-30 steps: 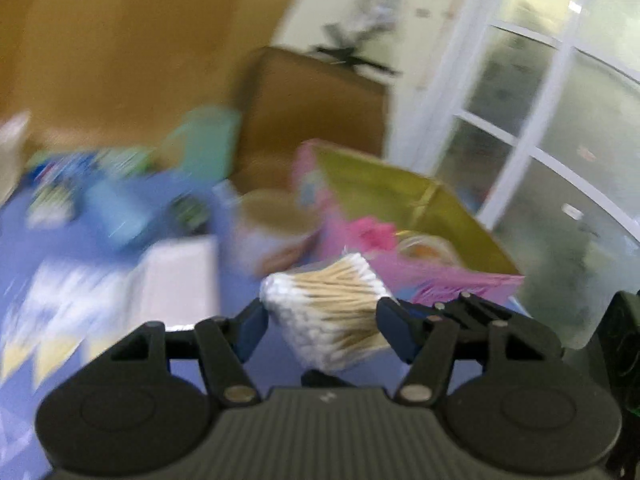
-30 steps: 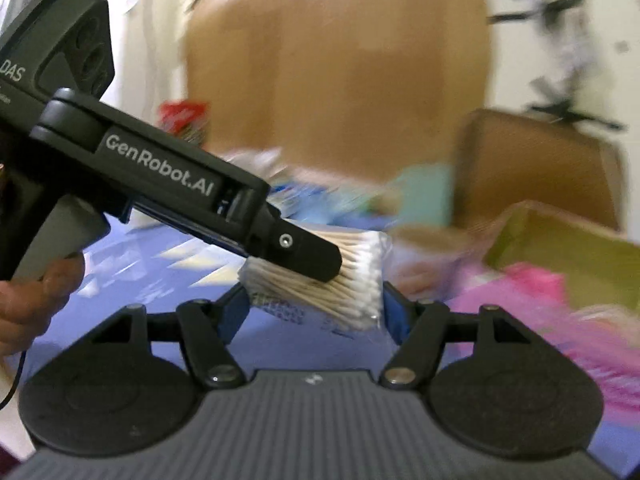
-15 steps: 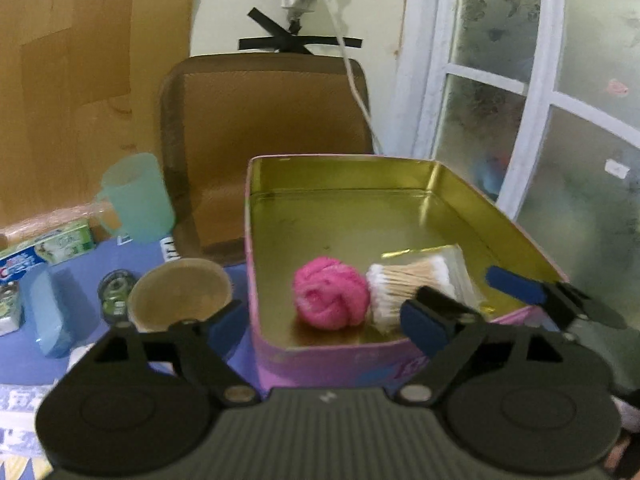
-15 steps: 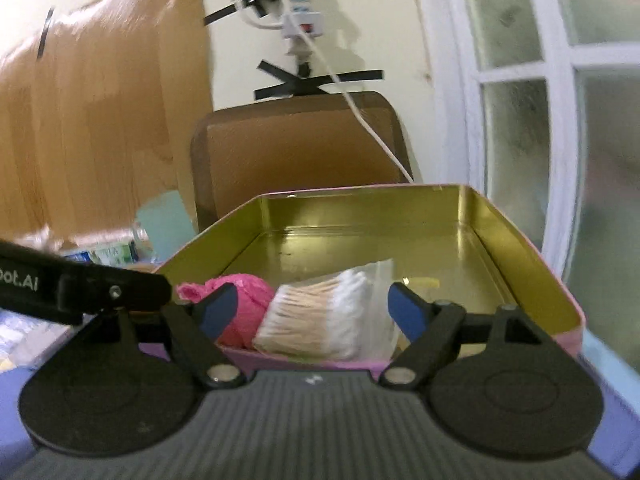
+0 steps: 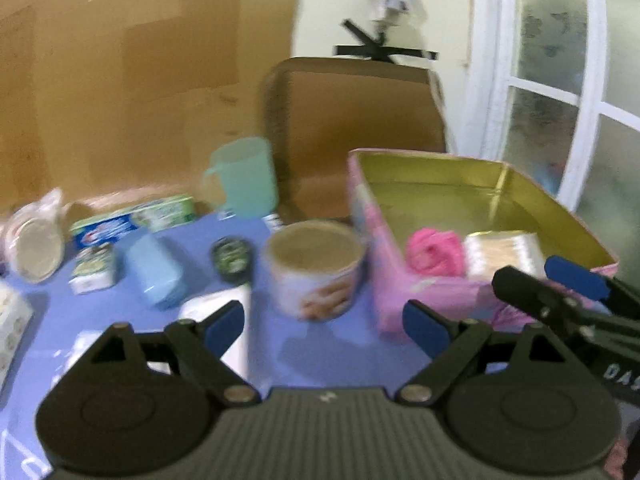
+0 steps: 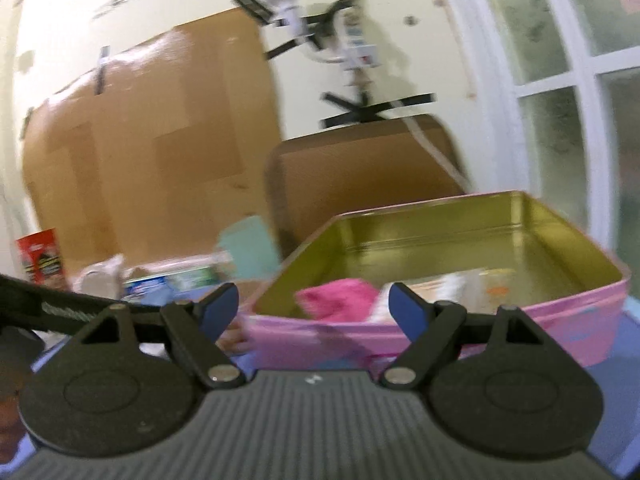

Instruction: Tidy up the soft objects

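Blue tablecloth (image 5: 320, 344), cluttered. Cotton-swab pack (image 5: 502, 254) lies in pink tin (image 5: 532, 208) beside pink yarn ball (image 5: 434, 252). Left gripper (image 5: 324, 322) and right gripper (image 6: 310, 308) both spread, empty. Placement looks done; I'd next pick another soft item.

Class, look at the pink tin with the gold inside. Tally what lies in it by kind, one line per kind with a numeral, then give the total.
In the pink tin:
Pink yarn ball: 1
Bag of cotton swabs: 1
Total: 2
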